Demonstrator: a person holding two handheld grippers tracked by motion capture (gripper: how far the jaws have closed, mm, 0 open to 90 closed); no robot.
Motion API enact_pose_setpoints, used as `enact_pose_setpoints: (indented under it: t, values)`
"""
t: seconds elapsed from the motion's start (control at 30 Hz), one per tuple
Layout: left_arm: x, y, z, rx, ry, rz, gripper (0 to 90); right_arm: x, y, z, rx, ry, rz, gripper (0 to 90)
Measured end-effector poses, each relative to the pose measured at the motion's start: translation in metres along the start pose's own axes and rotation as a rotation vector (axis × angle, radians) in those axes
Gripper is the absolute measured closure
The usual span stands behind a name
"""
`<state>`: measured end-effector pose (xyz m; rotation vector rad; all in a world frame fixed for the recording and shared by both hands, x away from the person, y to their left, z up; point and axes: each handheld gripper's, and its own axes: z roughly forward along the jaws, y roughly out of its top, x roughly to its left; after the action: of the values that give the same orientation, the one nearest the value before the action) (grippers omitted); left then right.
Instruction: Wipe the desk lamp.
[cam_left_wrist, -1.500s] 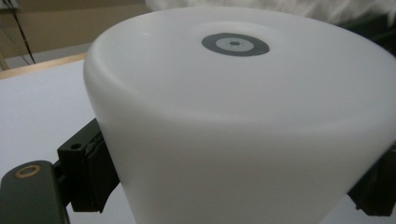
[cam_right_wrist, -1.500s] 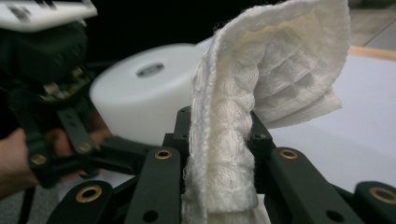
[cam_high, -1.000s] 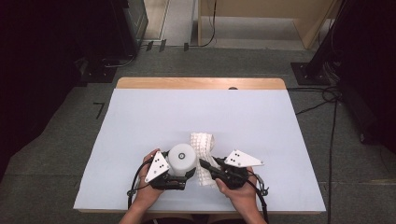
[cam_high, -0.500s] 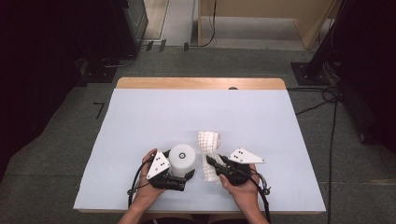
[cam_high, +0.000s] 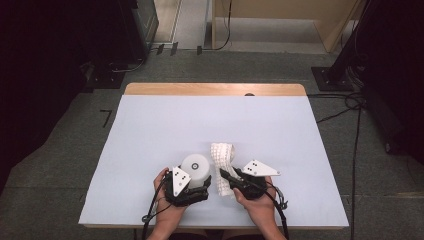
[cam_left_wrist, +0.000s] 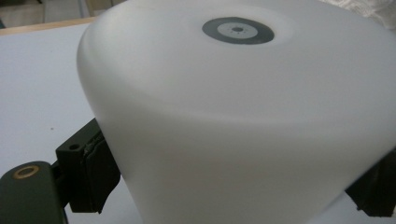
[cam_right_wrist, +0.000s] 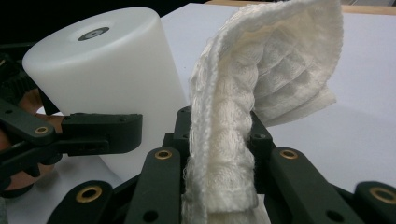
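My left gripper clamps the white cylinder at the table's near edge. My right gripper pinches the soft cloth just right of it. The cloth looks limp and light; the cylinder looks smooth, maybe slippery, so I grip low on its sides.

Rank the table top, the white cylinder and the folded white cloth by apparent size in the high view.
1. table top, by far the largest.
2. white cylinder and folded white cloth: too close to call, and both are partly hidden by the grippers.
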<state>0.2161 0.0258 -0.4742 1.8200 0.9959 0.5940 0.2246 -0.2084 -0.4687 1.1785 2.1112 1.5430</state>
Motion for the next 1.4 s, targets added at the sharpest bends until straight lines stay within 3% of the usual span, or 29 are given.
enact_pose_setpoints:
  t: [0.03,0.1,0.2,0.33,0.47,0.67,0.73,0.93,1.0,1.1,1.17,1.27,1.4]
  values:
    - [0.002,0.000,0.000,-0.004,-0.015,0.003,8.6,0.000,0.000,0.000,0.000,0.001,-0.001,73.3]
    - [0.009,0.002,-0.002,-0.021,-0.089,0.016,8.6,0.000,0.000,0.000,0.000,0.001,0.002,73.3]
    - [0.022,0.009,-0.008,-0.084,-0.244,0.062,8.7,-0.001,0.000,0.001,0.010,0.007,0.007,73.3]
    - [0.030,0.012,-0.016,-0.147,-0.327,0.099,8.7,0.002,-0.003,0.008,0.048,0.034,0.008,73.2]
    - [0.031,0.010,-0.013,-0.126,-0.330,0.115,8.8,0.013,0.002,0.007,0.032,0.071,-0.010,73.3]
    - [0.030,0.008,-0.009,-0.114,-0.336,0.126,8.8,0.024,0.024,-0.018,-0.098,0.111,-0.048,73.3]
    - [0.030,0.008,-0.009,-0.116,-0.335,0.127,8.8,0.023,0.023,-0.016,-0.089,0.109,-0.054,73.3]
    - [0.032,0.008,-0.008,-0.128,-0.337,0.130,8.8,0.009,0.000,0.008,0.076,0.070,0.002,73.3]
    - [0.033,0.006,-0.006,-0.124,-0.326,0.145,8.8,0.010,0.001,0.008,0.065,0.072,0.007,73.3]
    - [0.035,0.003,-0.001,-0.106,-0.309,0.146,8.8,0.015,0.011,-0.002,0.003,0.109,0.027,73.3]
    - [0.036,0.001,0.001,-0.097,-0.308,0.147,8.8,0.018,0.017,-0.008,-0.031,0.115,0.013,73.3]
    - [0.036,-0.003,0.005,-0.076,-0.301,0.162,8.7,0.018,0.018,-0.009,-0.023,0.083,-0.013,73.2]
    - [0.037,-0.006,0.008,-0.076,-0.303,0.148,8.7,0.008,0.009,-0.005,-0.006,0.050,0.030,73.2]
